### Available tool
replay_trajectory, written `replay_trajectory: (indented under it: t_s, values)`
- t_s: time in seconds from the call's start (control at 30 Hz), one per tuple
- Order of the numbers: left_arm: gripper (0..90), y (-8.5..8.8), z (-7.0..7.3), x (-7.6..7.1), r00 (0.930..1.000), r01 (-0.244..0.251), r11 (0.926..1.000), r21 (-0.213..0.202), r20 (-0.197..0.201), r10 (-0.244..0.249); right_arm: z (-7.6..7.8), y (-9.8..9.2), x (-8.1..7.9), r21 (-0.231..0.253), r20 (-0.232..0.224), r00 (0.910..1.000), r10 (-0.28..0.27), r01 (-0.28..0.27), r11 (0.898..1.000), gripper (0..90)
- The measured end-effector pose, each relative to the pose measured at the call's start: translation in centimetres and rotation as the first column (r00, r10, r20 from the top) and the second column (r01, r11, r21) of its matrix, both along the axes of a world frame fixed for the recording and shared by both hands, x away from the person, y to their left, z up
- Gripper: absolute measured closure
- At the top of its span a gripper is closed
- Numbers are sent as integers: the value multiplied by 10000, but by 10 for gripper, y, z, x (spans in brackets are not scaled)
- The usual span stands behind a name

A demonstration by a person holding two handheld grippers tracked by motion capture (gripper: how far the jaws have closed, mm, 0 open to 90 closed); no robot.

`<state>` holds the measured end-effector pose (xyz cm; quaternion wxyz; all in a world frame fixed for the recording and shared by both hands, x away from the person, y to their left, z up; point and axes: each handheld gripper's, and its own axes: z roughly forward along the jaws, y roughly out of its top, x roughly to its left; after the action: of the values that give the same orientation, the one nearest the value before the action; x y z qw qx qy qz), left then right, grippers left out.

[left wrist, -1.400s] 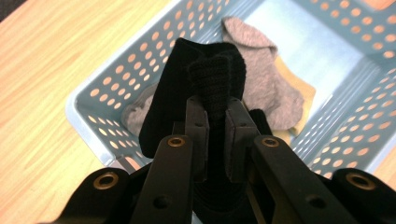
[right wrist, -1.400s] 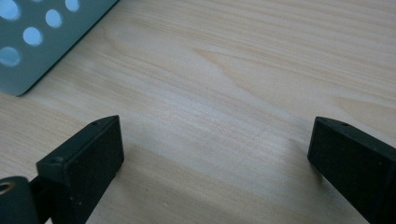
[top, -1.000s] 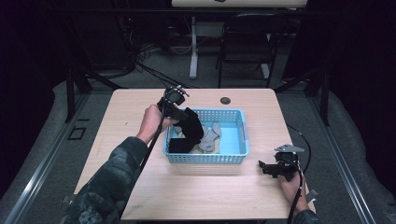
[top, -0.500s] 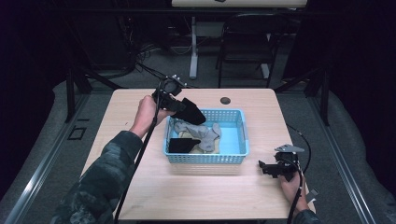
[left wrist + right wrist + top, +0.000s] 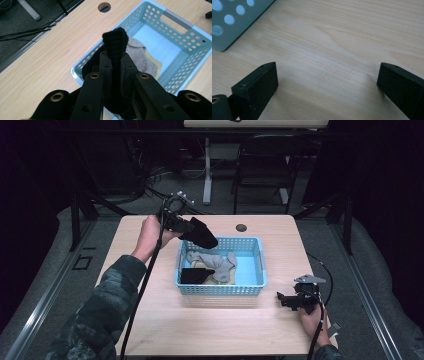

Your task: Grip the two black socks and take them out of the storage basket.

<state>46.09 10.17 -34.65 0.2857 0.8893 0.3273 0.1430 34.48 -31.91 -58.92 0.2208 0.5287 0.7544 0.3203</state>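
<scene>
My left gripper (image 5: 188,226) hangs over the far-left corner of the light blue basket (image 5: 260,265), shut on a black sock (image 5: 202,235) that sticks out past its jaws. In the left gripper view the jaws of this gripper (image 5: 115,65) pinch the black sock (image 5: 115,41) above the basket (image 5: 175,19). Inside the basket lie a grey sock (image 5: 212,261), another black sock (image 5: 196,276) and a pale yellow piece (image 5: 216,279). My right gripper (image 5: 281,299) rests open on the table to the right of the basket, its jaws (image 5: 327,82) wide apart over bare wood.
The wooden table (image 5: 150,320) has a round cable hole (image 5: 241,227) beyond the basket. A corner of the basket (image 5: 232,20) lies close to the right gripper. Chairs and table legs stand on the dark floor behind. A cable trails from each gripper.
The left gripper has risen out of the basket with the black sock and drawn it toward the far-left corner. The right gripper has not moved.
</scene>
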Motion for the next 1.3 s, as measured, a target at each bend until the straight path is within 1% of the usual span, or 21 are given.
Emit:
replay_trajectory:
  t_s: [0.17, 0.23, 0.27, 0.3, 0.43, 0.47, 0.53, 0.57, 0.6, 0.63, 0.67, 0.73, 0.9, 0.93, 1.03, 1.07, 1.1, 1.17, 1.2, 1.27, 1.3]
  values:
    - [827, 7, 11, -2, 9998, -104, 9999, -102, 186, 105, 0, 0, 0, 23, 3, 10000, 5, -5, 10000, 28]
    - [827, 12, 16, -2, 9997, -137, 9998, -141, 219, 140, 0, 0, 0, 21, 4, 10000, 7, -7, 10000, 28]
    - [827, 16, 20, -3, 9993, -199, 9996, -182, 314, 205, 0, 0, 0, 23, 4, 10000, 11, -11, 10000, 28]
    - [828, 16, 20, -3, 9993, -199, 9996, -182, 314, 205, 0, 0, 0, 23, 4, 10000, 11, -11, 10000, 28]
    - [827, 30, 27, -5, 9985, -358, 9987, -351, 396, 372, 0, 0, 0, 17, 3, 10000, 6, -6, 10000, 28]
    - [827, 39, 30, -5, 9975, -510, 9976, -460, 456, 531, 0, 0, 0, 4, -5, 10000, 12, -12, 10000, 28]
    - [828, 49, 33, -5, 9963, -666, 9959, -604, 500, 697, 0, 0, 0, 25, 1, 10000, 13, -13, 10000, 28]
    - [827, 49, 33, -5, 9963, -666, 9959, -604, 500, 697, 0, 0, 0, 25, 1, 10000, 13, -13, 10000, 28]
    - [827, 57, 36, -6, 9952, -793, 9946, -671, 516, 829, 0, 0, 0, 21, 4, 10000, 8, -8, 10000, 28]
    - [828, 57, 36, -6, 9952, -793, 9946, -671, 516, 829, 0, 0, 0, 21, 4, 10000, 8, -8, 10000, 28]
    - [827, 66, 38, -7, 9934, -952, 9923, -791, 559, 998, 0, 0, 0, 17, 1, 10000, 7, -7, 10000, 28]
    - [828, 75, 40, -8, 9919, -1076, 9905, -851, 577, 1127, 0, 0, 0, 27, 6, 10000, 9, -9, 10000, 28]
    - [827, 91, 42, -11, 9868, -1419, 9865, -816, 665, 1474, 0, 0, 0, 27, 5, 10000, 7, -7, 10000, 28]
    - [827, 94, 42, -11, 9859, -1463, 9872, -644, 721, 1508, 0, 0, 0, 18, 5, 10000, 6, -6, 10000, 28]
    - [827, 100, 42, -13, 9837, -1589, 9860, -506, 770, 1625, 0, 0, 0, 19, 6, 10000, 7, -7, 10000, 28]
    - [827, 107, 41, -14, 9807, -1751, 9831, -527, 790, 1789, 0, 0, 0, 21, 4, 10000, 6, -6, 10000, 28]
    - [827, 110, 41, -15, 9792, -1818, 9824, -437, 830, 1849, 0, 0, 0, -1, -6, 10000, 7, -7, 10000, 29]
    - [827, 114, 40, -16, 9779, -1901, 9807, -466, 798, 1934, 0, 0, 0, 23, 4, 10000, 10, -10, 10000, 28]
    - [827, 122, 39, -17, 9749, -2035, 9782, -407, 832, 2063, 0, 0, 0, 9, -1, 10000, 4, -4, 10000, 29]
    - [827, 129, 37, -18, 9728, -2143, 9759, -413, 811, 2170, 0, 0, 0, 18, 7, 10000, 4, -4, 10000, 28]
    - [827, 129, 37, -18, 9728, -2143, 9759, -413, 811, 2170, 0, 0, 0, 18, 7, 10000, 4, -4, 10000, 28]
